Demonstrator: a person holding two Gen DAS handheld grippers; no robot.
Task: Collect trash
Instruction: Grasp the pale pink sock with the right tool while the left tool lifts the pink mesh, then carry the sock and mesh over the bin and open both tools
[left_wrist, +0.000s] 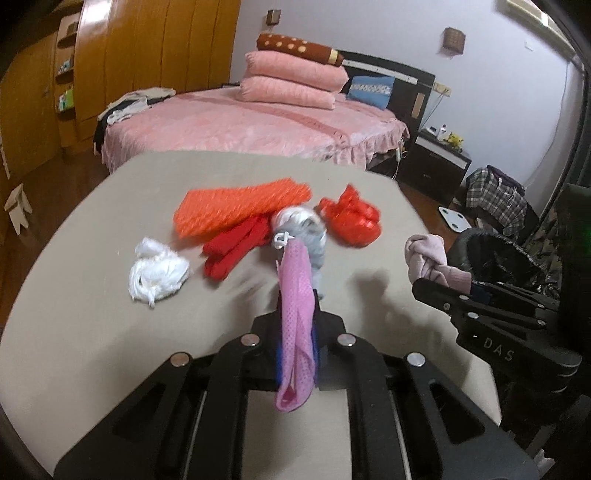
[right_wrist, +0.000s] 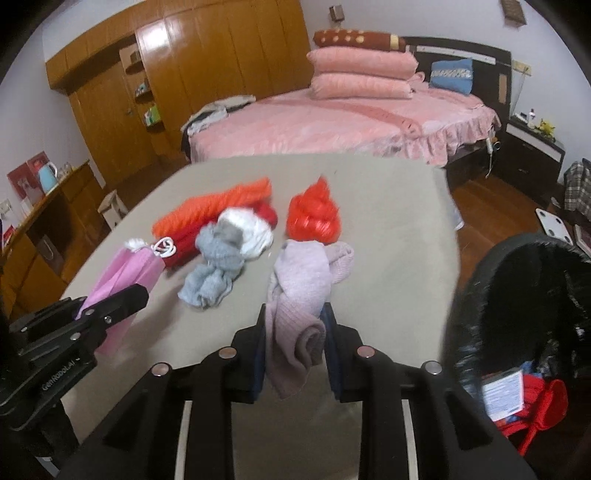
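My left tongs (left_wrist: 297, 332) pinch the pink mesh pouch (left_wrist: 295, 295), right tongs (right_wrist: 295, 332) grip the mauve knitted cloth (right_wrist: 299, 288) — I should swing it toward four o'clock, over the black-lined bin (right_wrist: 524, 295), before letting go.

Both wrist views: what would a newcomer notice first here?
Both grippers are already loaded: the left gripper is shut on a pink mesh cloth, the right gripper on a mauve knitted cloth. Behind them, bright orange cloth and a red plastic bag lie mid-table, and a black-lined bin waits at the right.
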